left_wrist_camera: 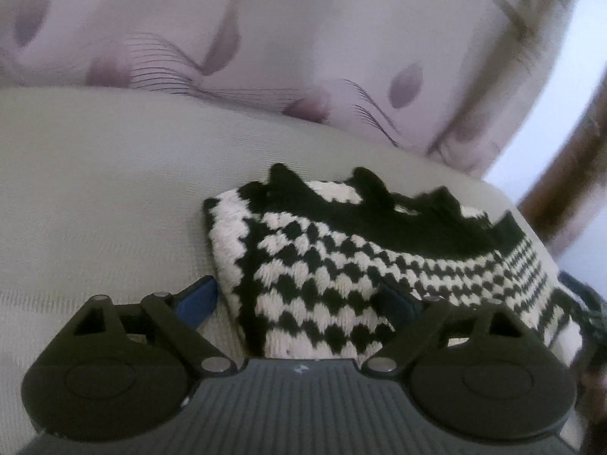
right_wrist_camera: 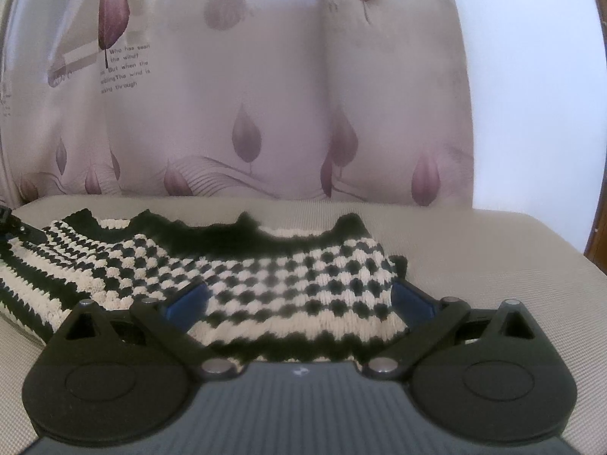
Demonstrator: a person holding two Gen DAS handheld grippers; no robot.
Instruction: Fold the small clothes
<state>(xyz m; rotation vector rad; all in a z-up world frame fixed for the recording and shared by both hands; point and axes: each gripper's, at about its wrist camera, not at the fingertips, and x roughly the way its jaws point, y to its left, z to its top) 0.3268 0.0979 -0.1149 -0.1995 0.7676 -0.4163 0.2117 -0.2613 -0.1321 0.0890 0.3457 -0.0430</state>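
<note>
Nearest the lens in both wrist views is a knitted garment [left_wrist_camera: 341, 265], black-and-cream checked with a solid black scalloped border along its far edge. It lies flat on a pale beige cushioned surface [left_wrist_camera: 95, 189], its near edge reaching right up to each tool's grey body.

Seen from the left wrist, the left hand-held gripper [left_wrist_camera: 303, 299] stands wide. Its blue-padded finger at 9 o'clock [left_wrist_camera: 199, 299] rests on the beige fabric just beside the garment's left edge, while the other finger at 3 o'clock [left_wrist_camera: 398, 299] lies on the knit. The garment's left corner sits between them, not pinched. At 3 o'clock near the frame edge, part of a dark tool touches the garment's right end, too blurred to read further.

Seen from the right wrist, the right hand-held gripper [right_wrist_camera: 299, 297] is also spread wide, one blue pad at 9 o'clock [right_wrist_camera: 187, 299] on the knit, the other at 3 o'clock [right_wrist_camera: 411, 299] at the garment's [right_wrist_camera: 288, 276] right edge. The checked panel fills the gap between them, loose. At 9 o'clock, far left, a black linkage [right_wrist_camera: 19, 229] rests on the striped end of the garment.

Beyond the cushion, at 12 o'clock, hangs a pinkish curtain [right_wrist_camera: 284, 94] printed with mauve leaves and small lettering.
</note>
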